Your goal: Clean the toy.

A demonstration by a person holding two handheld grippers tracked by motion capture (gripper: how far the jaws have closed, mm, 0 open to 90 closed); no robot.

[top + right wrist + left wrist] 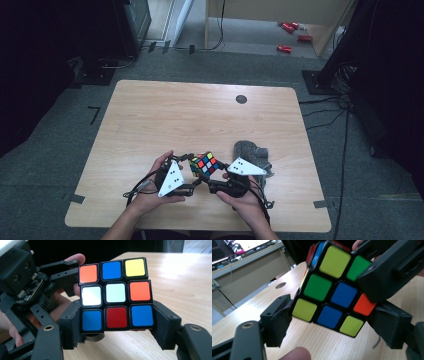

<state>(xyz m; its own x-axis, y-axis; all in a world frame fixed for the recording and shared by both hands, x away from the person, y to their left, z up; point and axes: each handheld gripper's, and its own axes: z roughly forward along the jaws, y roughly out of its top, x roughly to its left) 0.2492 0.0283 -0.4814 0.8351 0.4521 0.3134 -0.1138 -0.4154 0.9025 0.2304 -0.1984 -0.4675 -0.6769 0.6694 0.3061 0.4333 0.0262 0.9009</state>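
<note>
Jaws of both grippers clamp one scrambled puzzle cube [205, 164], held just above the wooden desk [200, 120] near its front edge: left gripper [332, 322] and right gripper [116, 326] each pinch opposite sides. Beside them lies a grey cloth [252, 152].

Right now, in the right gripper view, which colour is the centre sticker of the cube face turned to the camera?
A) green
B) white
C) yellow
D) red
B: the centre sticker of the Rubik's cube face is white, with orange to its right, red below it and blue above it, while the right claw grips the bottom row.
</note>
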